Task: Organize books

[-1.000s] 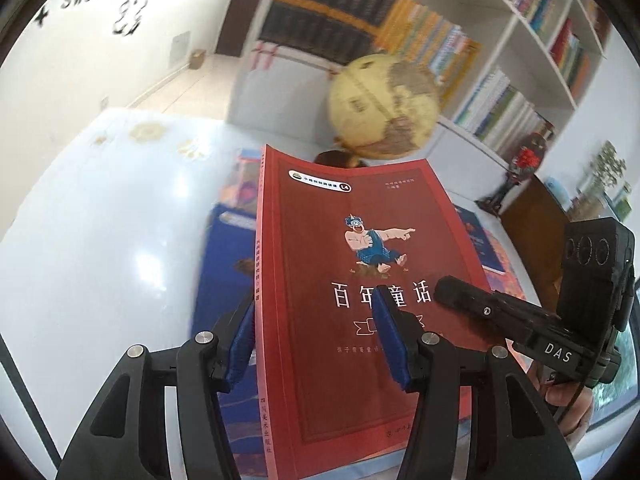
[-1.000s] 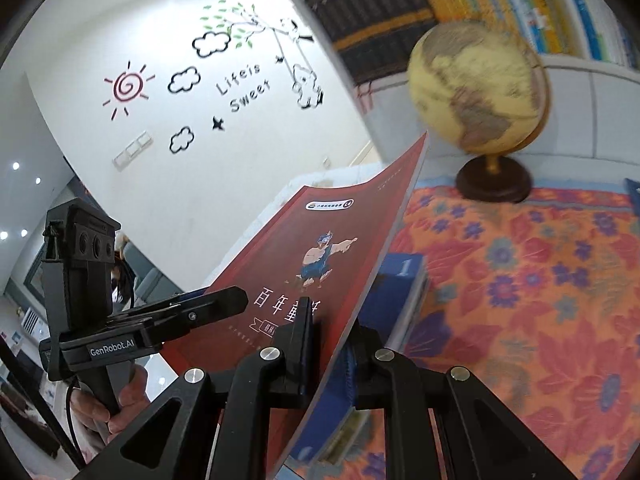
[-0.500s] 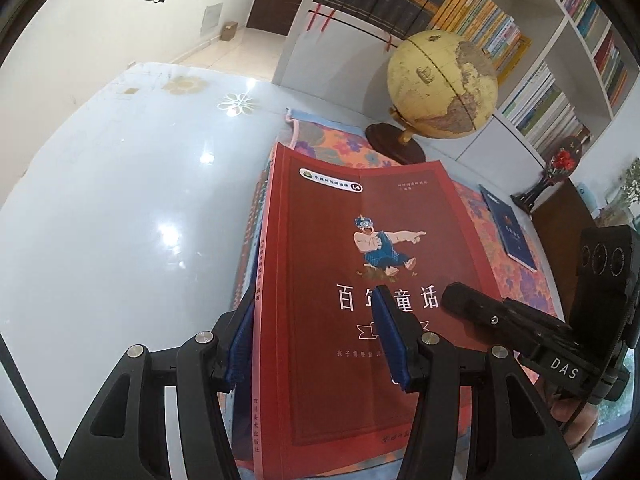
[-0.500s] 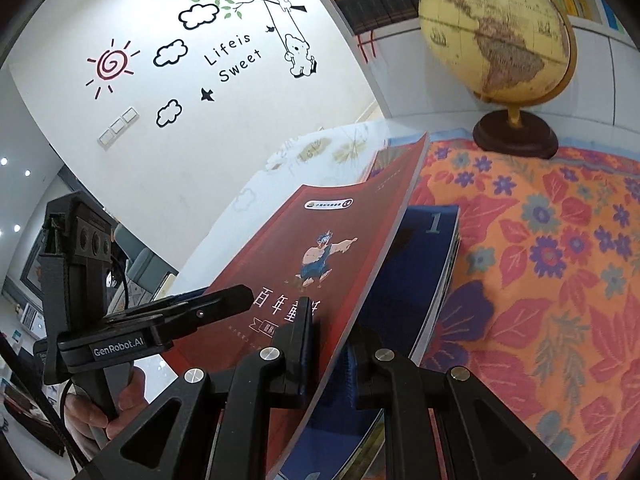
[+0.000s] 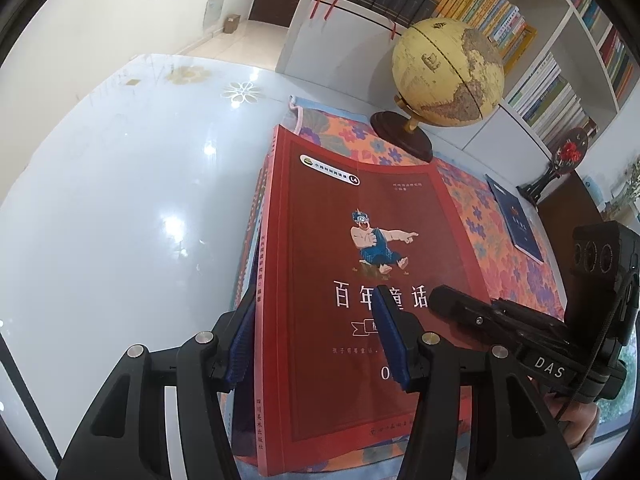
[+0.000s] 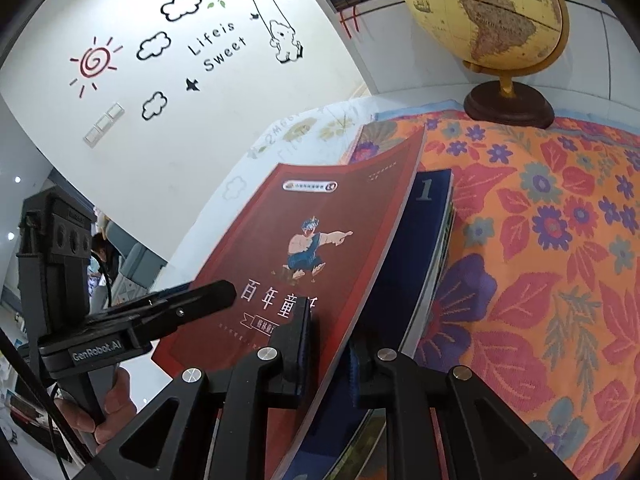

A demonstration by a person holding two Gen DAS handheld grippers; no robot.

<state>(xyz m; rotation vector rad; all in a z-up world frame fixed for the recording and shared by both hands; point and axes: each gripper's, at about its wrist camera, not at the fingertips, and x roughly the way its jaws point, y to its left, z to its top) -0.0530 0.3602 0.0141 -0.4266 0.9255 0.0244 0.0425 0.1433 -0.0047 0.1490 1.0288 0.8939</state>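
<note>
the red book [image 5: 360, 280] lay flat-ish on top of a blue book [image 6: 424, 232] at the left edge of the flowered cloth [image 6: 560, 240], its far right corner a little lifted in the right wrist view. the left gripper [image 5: 316, 336] straddled the book's near left part, one blue pad outside the spine and the other over the cover; its jaws had just opened slightly further and whether the pads pressed the book could not be told. the right gripper [image 6: 328, 344] was nearly closed, pinching the red book's near right edge between its pads. a globe [image 5: 448, 72] stood on the far side of the cloth, and a small blue booklet [image 5: 516, 216] lay to the right. the white table [image 5: 120, 200] spread to the left.
</note>
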